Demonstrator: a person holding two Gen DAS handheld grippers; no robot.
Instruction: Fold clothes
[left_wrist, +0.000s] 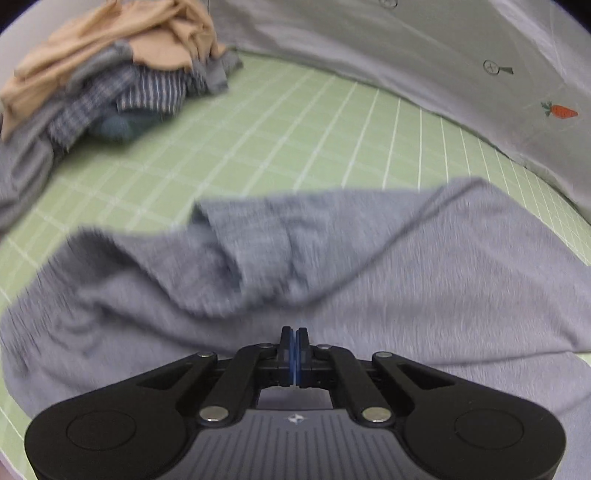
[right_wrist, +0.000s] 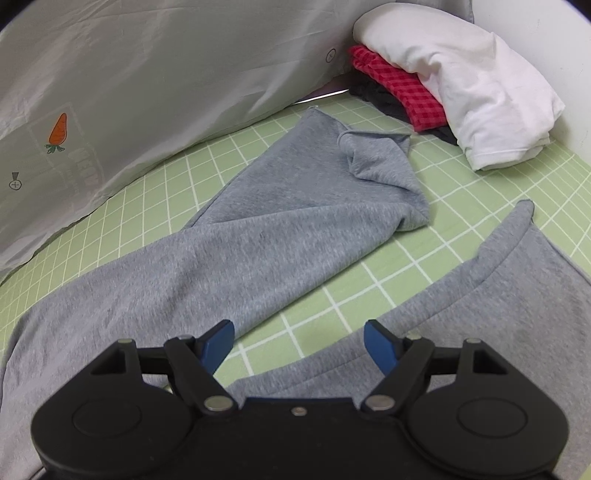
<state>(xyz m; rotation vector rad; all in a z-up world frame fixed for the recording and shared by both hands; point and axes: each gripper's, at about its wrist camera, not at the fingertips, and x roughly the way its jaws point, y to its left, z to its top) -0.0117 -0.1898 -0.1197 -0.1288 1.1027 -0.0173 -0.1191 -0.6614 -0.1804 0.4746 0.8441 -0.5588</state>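
Grey sweatpants (left_wrist: 406, 266) lie rumpled across the green grid mat (left_wrist: 295, 129). My left gripper (left_wrist: 294, 330) is shut, its blue pads pressed together at a raised fold of the grey cloth, which bunches up just ahead of the tips; this view is blurred. In the right wrist view one leg (right_wrist: 258, 251) runs toward the back with its cuff turned over, and the other leg (right_wrist: 498, 295) lies to the right. My right gripper (right_wrist: 298, 326) stands open over the strip of mat (right_wrist: 461, 206) between the two legs, with nothing between its fingers.
A heap of tan, striped and grey clothes (left_wrist: 110, 74) sits at the back left. A stack with a white garment (right_wrist: 461, 85) over a red checked one (right_wrist: 399, 96) lies at the back right. A pale sheet with a carrot print (right_wrist: 147, 92) borders the mat's far side.
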